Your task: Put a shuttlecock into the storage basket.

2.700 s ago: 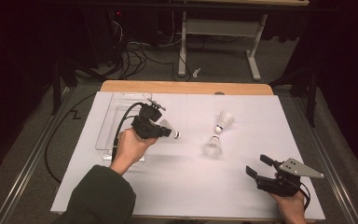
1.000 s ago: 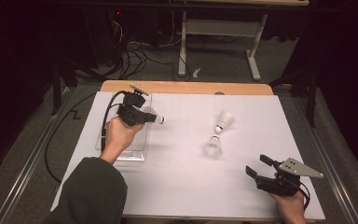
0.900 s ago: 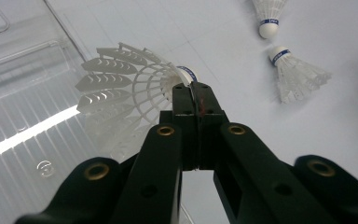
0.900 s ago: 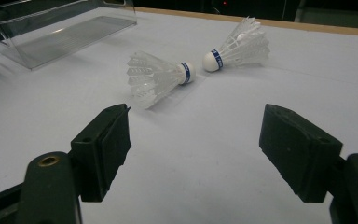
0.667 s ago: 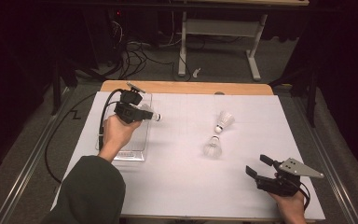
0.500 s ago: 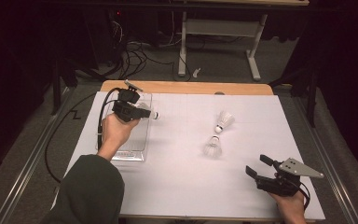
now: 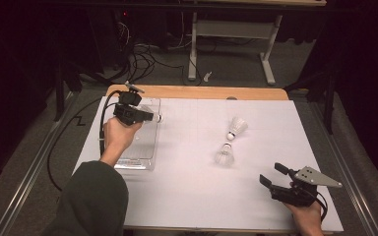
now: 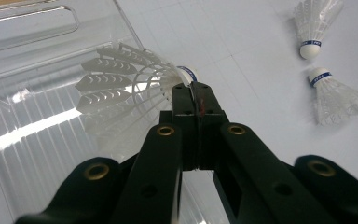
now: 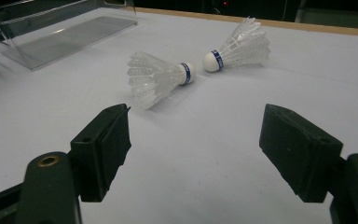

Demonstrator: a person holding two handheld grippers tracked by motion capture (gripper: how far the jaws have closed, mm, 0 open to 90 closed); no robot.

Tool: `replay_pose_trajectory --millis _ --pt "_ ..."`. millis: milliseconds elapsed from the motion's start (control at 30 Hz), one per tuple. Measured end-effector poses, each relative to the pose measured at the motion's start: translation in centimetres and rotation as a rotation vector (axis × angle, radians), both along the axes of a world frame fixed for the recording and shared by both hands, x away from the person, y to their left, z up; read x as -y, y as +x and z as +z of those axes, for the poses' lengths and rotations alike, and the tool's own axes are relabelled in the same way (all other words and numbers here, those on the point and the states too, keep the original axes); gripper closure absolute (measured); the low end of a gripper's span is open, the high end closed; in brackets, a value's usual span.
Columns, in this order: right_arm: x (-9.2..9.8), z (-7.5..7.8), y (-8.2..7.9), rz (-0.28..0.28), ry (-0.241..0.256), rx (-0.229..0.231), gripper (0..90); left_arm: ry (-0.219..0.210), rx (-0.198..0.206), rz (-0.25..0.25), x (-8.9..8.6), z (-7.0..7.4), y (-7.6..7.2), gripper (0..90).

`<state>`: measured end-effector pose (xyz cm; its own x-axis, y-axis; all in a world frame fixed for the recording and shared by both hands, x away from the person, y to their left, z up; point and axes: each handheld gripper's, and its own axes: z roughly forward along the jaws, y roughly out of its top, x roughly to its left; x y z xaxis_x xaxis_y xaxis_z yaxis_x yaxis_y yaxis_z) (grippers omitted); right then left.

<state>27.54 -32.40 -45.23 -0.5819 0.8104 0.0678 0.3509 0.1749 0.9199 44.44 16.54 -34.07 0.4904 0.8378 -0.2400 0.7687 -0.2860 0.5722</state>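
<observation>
1. Black jaws of the left claw point(image 8: 196, 100) are pressed together on the skirt of a white shuttlecock point(image 8: 135, 77), near its cork; in the high view that claw point(image 7: 147, 116) hangs over the far end of the clear plastic tray point(image 7: 142, 164).
2. Seen from the left gripper view, the held shuttlecock sits above the tray's ribbed floor point(image 8: 32, 126), not yet resting in it. I judge this one is at the point of release, so the first placement is nearly done but not finished.
3. Nothing else can be made out inside the tray, so no shuttlecock looks delivered so far.
4. Two more shuttlecocks lie on the white surface point(image 7: 192, 187) well apart from the tray, corks close together: the nearer one point(image 9: 157, 77) and the farther one point(image 9: 240, 46).
5. Closest to those two is the right claw point(image 9: 193, 149), jaws spread wide and holding nothing, low at the near right of the surface.
6. Remaining, by my reading: let go of the first, then fetch both others.
</observation>
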Motion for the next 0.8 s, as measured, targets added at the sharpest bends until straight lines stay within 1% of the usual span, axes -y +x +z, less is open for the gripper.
replay_pose_trajectory --millis 133,367,600,800 --pt "-0.1 0.0 0.0 0.002 -0.002 -0.001 24.8 -0.001 0.002 0.012 -0.3 -0.1 0.2 90.0" --pt "0.0 0.0 0.0 0.002 -0.002 0.002 24.7 -0.007 0.002 0.053 -1.0 -0.3 0.8 90.0" --pt "-0.1 0.0 0.0 0.004 -0.006 0.001 24.7 0.012 0.001 0.075 -1.3 -0.4 1.3 90.0" --pt "-0.1 0.0 0.0 0.005 -0.008 0.0 24.7 0.049 -0.002 0.1 -1.3 -0.8 1.8 90.0"
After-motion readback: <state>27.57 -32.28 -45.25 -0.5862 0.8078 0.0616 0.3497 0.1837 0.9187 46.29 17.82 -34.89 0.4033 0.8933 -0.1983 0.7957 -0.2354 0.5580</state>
